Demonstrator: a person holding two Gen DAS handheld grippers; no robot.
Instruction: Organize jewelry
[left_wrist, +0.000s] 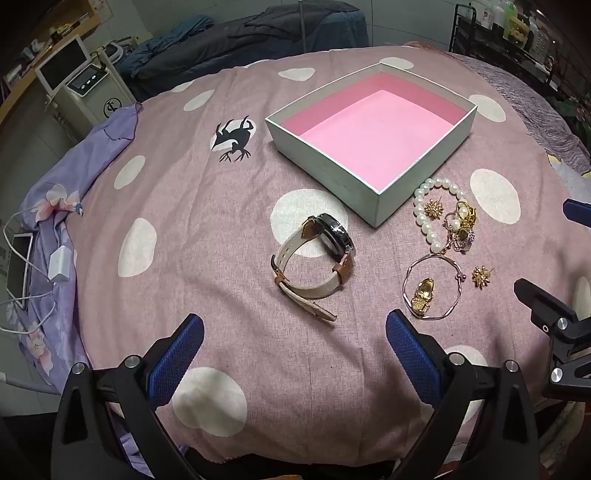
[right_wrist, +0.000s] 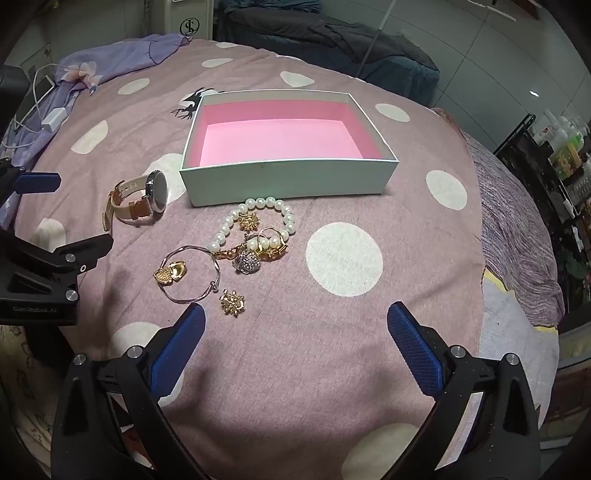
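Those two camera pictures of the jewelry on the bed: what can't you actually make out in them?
- Watch dial: left wrist view shows it edge-on; right wrist view, dark and too small to read.
- Tangled rings beside the pearl bracelet: overlapping, so their count is unclear in both views.
- Box floor nearest the camera: right wrist view, hidden by its front wall.
- The person's hands: outside both pictures.

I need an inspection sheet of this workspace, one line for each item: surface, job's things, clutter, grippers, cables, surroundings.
Surface: pink polka-dot cloth, wrinkled.
Job's things: pink-lined box empty; watch left of it; pearl bracelet, thin bangle, gold earrings and charms loose beside the box.
Clutter: nothing seen on the cloth.
Grippers: left gripper and right gripper open, holding nothing.
Cables: white charger cable with a phone at the left edge.
Surroundings: dark bedding, bottle shelf.
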